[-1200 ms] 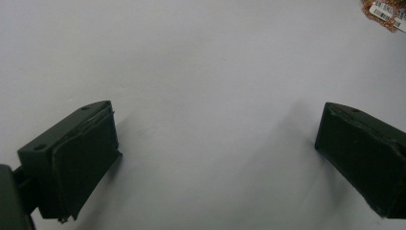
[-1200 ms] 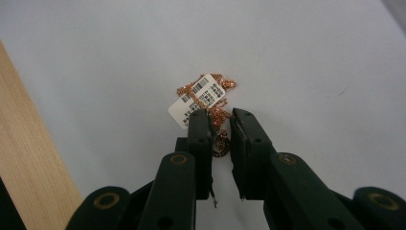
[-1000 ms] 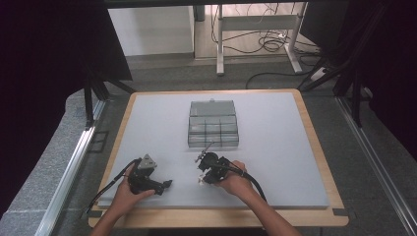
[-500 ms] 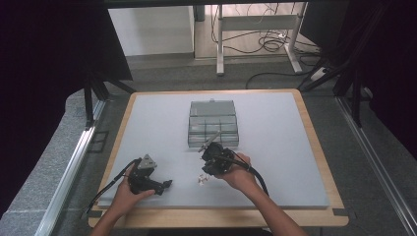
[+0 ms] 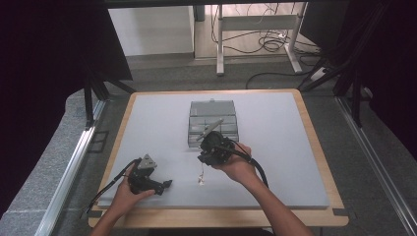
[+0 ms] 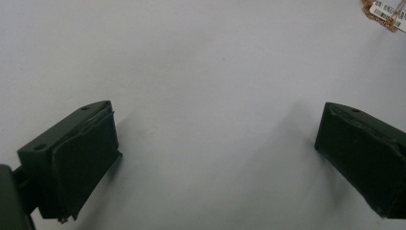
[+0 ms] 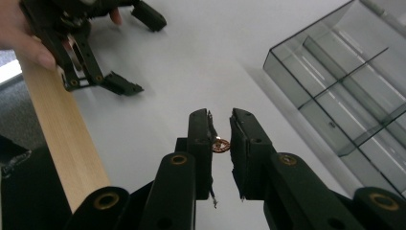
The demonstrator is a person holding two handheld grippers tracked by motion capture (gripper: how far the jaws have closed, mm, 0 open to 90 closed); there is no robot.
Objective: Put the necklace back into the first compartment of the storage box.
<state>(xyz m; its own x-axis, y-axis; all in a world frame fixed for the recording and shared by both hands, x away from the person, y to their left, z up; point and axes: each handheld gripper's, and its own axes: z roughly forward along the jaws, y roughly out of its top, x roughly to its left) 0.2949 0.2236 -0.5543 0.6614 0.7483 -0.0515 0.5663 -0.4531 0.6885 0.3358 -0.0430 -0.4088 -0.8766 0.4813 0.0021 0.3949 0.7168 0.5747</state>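
**Copper chain pinched aloft, short of the box**

Right hand-held gripper (image 5: 202,160) closed on a copper chain (image 5: 200,172), just near of the clear compartment box (image 5: 213,123) at mid-surface. Gripped by a small ring (image 7: 220,144) at the chain's top end, between narrowly parted jaws, as seen in the right gripper view (image 7: 220,117). Probably taken there so that the rest hangs free and straight, ready for lowering into one compartment without bunching. Raised above the grey surface (image 5: 275,147), likely to clear the box's near wall on the way over. Judged as mid-carry, not yet at the box (image 7: 344,96).

Left hand-held gripper (image 5: 164,184) wide open and holding nothing, low over the near left of the surface beside the wooden edge (image 5: 221,216). Apparently parked out of the way, with no part in this step. Bare grey surface between its jaws in the left gripper view (image 6: 215,158).

Hard to make out:
- Lower end of the chain with its paper tag (image 5: 200,182): too small in the high view to tell whether touching the surface or hanging just above it.
- Same tag cut off at the far right corner of the left gripper view (image 6: 385,12), print unreadable.
- Most of the chain hidden behind the jaws in the right gripper view.
- Compartments apparently empty, though hard to judge through clear, glinting walls.
- Target compartment impossible to tell.
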